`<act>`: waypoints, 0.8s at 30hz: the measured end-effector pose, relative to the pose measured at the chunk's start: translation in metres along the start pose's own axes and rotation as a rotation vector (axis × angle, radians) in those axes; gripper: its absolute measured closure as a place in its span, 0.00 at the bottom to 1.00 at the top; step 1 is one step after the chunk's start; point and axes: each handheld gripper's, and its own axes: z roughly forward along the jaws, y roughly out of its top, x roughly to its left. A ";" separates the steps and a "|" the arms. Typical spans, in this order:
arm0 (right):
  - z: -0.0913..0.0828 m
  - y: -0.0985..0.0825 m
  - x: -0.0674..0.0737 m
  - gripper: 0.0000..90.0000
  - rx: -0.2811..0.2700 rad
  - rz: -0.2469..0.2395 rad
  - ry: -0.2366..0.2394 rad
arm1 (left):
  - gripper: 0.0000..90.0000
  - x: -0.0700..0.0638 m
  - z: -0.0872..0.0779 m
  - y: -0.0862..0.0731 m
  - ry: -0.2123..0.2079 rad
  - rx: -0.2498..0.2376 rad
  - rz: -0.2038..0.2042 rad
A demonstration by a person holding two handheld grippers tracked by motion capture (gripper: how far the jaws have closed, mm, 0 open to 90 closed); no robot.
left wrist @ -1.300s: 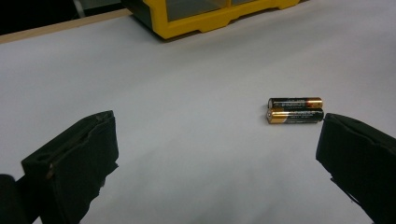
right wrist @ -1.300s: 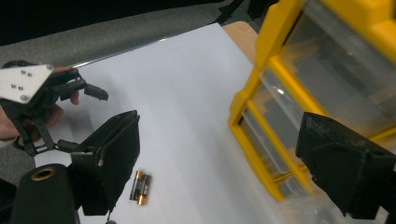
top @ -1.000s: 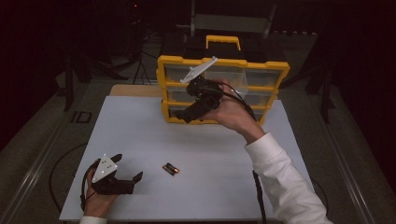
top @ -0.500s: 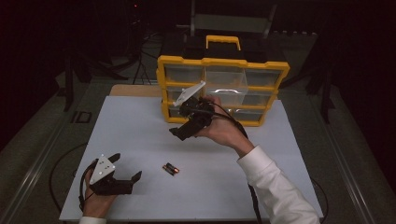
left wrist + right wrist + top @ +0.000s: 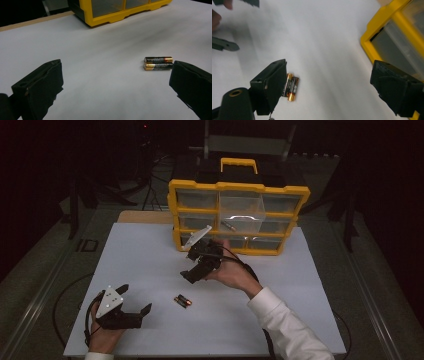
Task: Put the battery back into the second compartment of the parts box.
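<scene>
Left gripper (image 5: 135, 301), jaws wide and empty, rests with two AA batteries (image 5: 182, 301) just ahead to its right. Right gripper (image 5: 192, 265), likewise agape and empty, hangs above them, drawer organizer (image 5: 239, 187) behind; judged approaching a pick, needing descent and closure.

The right gripper (image 5: 325, 82) is hanging over the white table (image 5: 317, 32) with its black jaws standing wide apart. Two batteries (image 5: 291, 86) are lying side by side, touching, partly hidden behind the left jaw. The yellow organizer (image 5: 387, 30) is sitting right of the batteries, well apart.
</scene>
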 end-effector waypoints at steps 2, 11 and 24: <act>0.007 -0.004 0.001 0.15 0.007 0.000 0.003 | 0.00 0.000 0.000 0.000 0.000 0.000 0.000; 0.032 -0.021 0.003 0.15 0.040 0.021 0.010 | 0.00 0.000 0.000 0.000 0.001 -0.001 -0.001; 0.055 -0.035 0.006 0.16 0.088 0.038 0.018 | 0.00 0.000 0.000 0.000 0.000 0.002 -0.001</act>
